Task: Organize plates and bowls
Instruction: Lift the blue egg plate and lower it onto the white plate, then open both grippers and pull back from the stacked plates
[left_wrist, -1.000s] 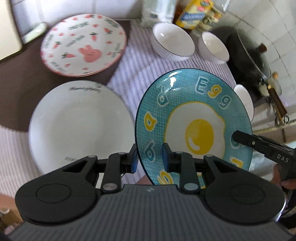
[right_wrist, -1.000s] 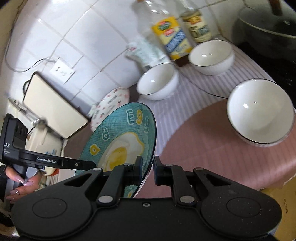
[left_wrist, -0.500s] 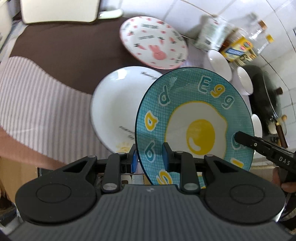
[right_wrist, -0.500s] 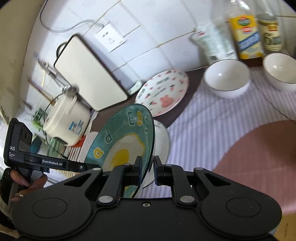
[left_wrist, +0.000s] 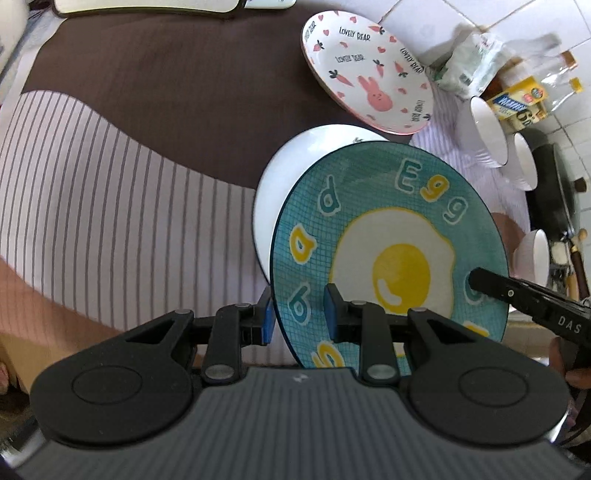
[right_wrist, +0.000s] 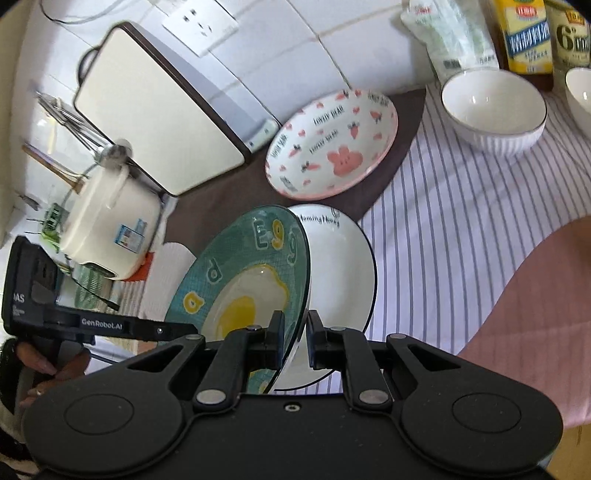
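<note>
A teal plate with a fried-egg picture (left_wrist: 391, 254) is held in the air, tilted, above the counter. My left gripper (left_wrist: 298, 316) is shut on its near rim. My right gripper (right_wrist: 295, 341) is shut on its opposite rim; the plate (right_wrist: 243, 291) also shows in the right wrist view. A plain white plate (left_wrist: 295, 162) (right_wrist: 340, 269) lies on the cloth just behind and below it. A pink bunny plate (left_wrist: 365, 70) (right_wrist: 332, 144) lies further back. White bowls (right_wrist: 493, 107) (left_wrist: 484, 125) stand to the right.
A striped and brown cloth (left_wrist: 110, 206) covers the counter. A cutting board (right_wrist: 155, 114) leans on the tiled wall beside a cream rice cooker (right_wrist: 110, 229). Bottles (right_wrist: 524, 33) and a bag (right_wrist: 454, 40) stand at the back. A black pan (left_wrist: 554, 195) sits at far right.
Both grippers have carried the egg plate leftward along the counter. The white plate now sits partly behind it and the bowls have slid toward the right edge.
</note>
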